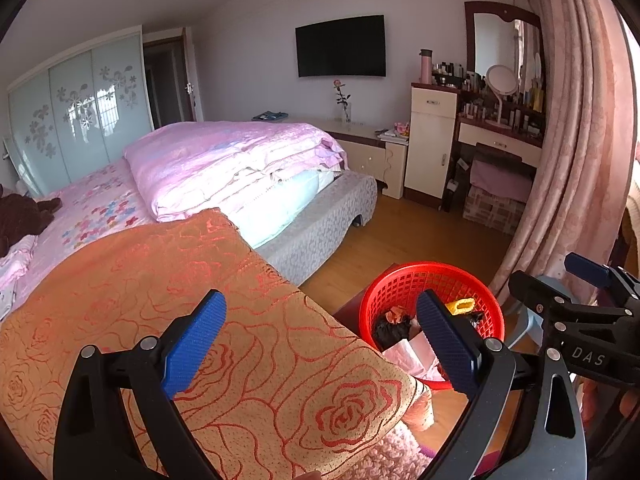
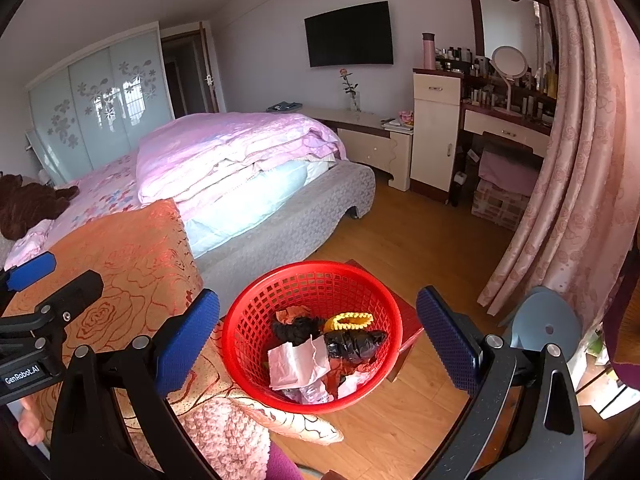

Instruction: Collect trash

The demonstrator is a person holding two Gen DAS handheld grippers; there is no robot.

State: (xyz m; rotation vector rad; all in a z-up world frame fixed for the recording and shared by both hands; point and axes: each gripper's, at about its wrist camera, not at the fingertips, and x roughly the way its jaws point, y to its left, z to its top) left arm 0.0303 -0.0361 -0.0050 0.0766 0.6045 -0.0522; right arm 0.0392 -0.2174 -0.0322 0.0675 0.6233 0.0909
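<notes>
Basket: a red plastic mesh basket [image 2: 312, 336] sits on a small dark red stool [image 2: 408, 332] on the wooden floor [image 2: 420, 240], just beside the bed's near corner; in the right wrist view it lies between the two blue pads, low of centre.
Trash in basket: a crumpled pink-white paper [image 2: 298, 364] at 6 o'clock, a black plastic wad [image 2: 354, 344] at 3 o'clock, a yellow scalloped piece [image 2: 349, 321] at 1 o'clock, a dark frizzy clump [image 2: 296, 328] at 10 o'clock.
Right gripper [image 2: 318, 344]: jaws spread wide, holding nothing, hovering over the basket.
Left gripper [image 1: 320, 352]: jaws spread wide, empty, above the orange rose-patterned cover [image 1: 160, 300]; the basket [image 1: 400, 292] shows behind its right-hand pad, at 4 o'clock in that view.
Each other: the right gripper's black body shows at 3 o'clock in the left wrist view; the left one at 9 o'clock in the right wrist view.
Bed [image 2: 280, 224]: grey-skirted, with a folded pink quilt [image 2: 240, 152] on it, at 11 o'clock from the basket.
Further out: a wall television [image 2: 349, 34] at 12 o'clock, a dressing desk [image 2: 508, 124] crowded with bottles at 2 o'clock, a pink curtain [image 2: 580, 160] at 3 o'clock, a pale blue stool [image 2: 548, 328] just under the curtain.
</notes>
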